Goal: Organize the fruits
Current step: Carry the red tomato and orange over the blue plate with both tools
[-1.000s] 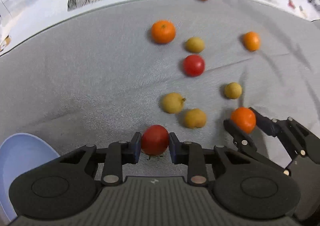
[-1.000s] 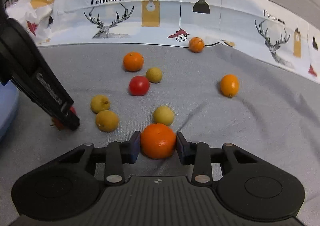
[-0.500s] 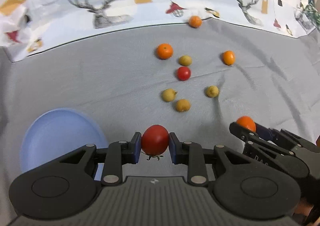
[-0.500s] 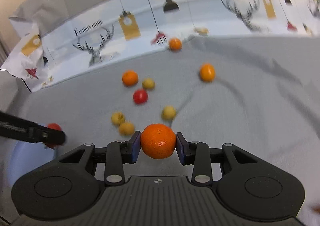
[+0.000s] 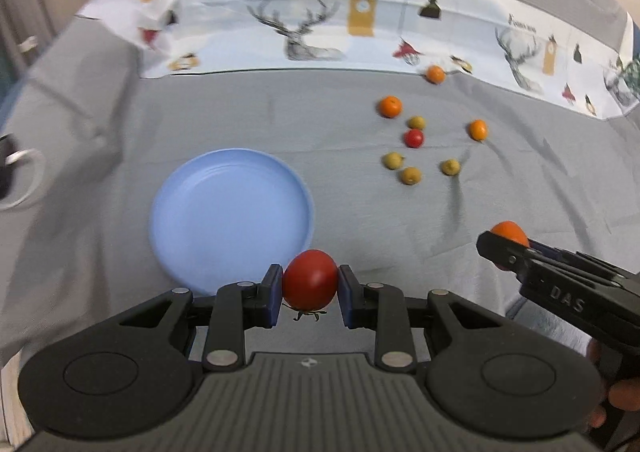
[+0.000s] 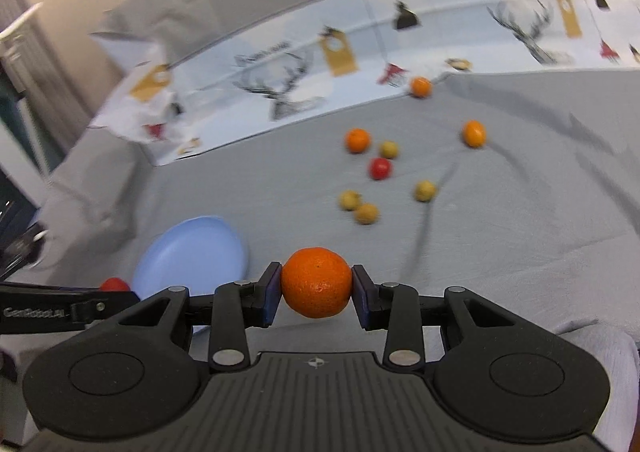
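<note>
My left gripper (image 5: 309, 290) is shut on a red tomato (image 5: 310, 278), held in the air just in front of the near rim of a light blue plate (image 5: 231, 212). My right gripper (image 6: 316, 290) is shut on an orange tangerine (image 6: 316, 282), also lifted off the cloth; in the left wrist view it shows at the right (image 5: 505, 248) with the tangerine (image 5: 509, 232) peeking above it. The blue plate (image 6: 192, 256) lies to the left in the right wrist view, with the left gripper's arm (image 6: 60, 310) and its tomato (image 6: 114, 285) beside it.
On the grey cloth (image 5: 280, 124) further off lie several loose fruits: tangerines (image 5: 389, 106), a red tomato (image 5: 413, 138) and small yellow fruits (image 5: 410, 174). A printed white cloth (image 5: 320, 32) runs along the back. A person's hand (image 5: 620, 398) shows at the lower right.
Both grippers have risen off the cloth with their fruits and swung to the left. The blue plate has come fully into the left wrist view, and the loose fruits look smaller and farther.
</note>
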`<state>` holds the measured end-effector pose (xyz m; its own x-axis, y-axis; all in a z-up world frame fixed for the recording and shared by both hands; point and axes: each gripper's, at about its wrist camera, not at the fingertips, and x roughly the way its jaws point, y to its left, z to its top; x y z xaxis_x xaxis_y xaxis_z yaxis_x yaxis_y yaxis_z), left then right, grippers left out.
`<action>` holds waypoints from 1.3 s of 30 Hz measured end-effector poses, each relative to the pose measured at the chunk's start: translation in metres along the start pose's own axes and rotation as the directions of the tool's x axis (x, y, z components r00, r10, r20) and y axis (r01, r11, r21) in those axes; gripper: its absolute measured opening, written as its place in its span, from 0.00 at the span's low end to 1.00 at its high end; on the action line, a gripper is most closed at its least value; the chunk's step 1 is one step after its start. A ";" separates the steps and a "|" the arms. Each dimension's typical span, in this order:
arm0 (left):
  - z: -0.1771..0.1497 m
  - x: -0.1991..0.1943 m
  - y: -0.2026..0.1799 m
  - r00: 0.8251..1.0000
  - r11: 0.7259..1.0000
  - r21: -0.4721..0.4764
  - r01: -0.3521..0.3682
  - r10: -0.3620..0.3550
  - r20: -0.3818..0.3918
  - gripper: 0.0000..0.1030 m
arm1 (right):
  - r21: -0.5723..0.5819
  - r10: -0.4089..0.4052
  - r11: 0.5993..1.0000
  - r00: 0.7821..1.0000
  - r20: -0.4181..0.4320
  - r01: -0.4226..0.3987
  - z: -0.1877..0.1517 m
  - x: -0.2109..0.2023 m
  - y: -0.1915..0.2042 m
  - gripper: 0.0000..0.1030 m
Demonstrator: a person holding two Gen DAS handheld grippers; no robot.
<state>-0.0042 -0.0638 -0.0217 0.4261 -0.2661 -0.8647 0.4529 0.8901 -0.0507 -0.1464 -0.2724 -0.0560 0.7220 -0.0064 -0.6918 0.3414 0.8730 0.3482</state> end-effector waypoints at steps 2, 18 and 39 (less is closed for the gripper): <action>-0.014 -0.019 0.014 0.999 1.000 -0.021 -0.022 0.023 0.029 0.31 | -0.023 0.023 0.999 1.000 0.002 -0.023 -0.006 -0.013 0.016 0.37; -0.078 -0.081 0.055 0.991 0.993 -0.114 -0.037 0.052 0.125 0.31 | -0.202 0.123 0.972 0.992 -0.007 -0.122 -0.053 -0.074 0.106 0.38; -0.086 -0.092 0.070 0.986 0.991 -0.131 -0.008 0.030 0.163 0.31 | -0.265 0.108 0.959 0.994 0.010 -0.101 -0.059 -0.083 0.129 0.38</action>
<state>-0.0794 0.0545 0.0118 0.5611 -0.2959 -0.7731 0.3424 0.9332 -0.1087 -0.1978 -0.1308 0.0085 0.7608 0.0825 -0.6437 0.0949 0.9671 0.2360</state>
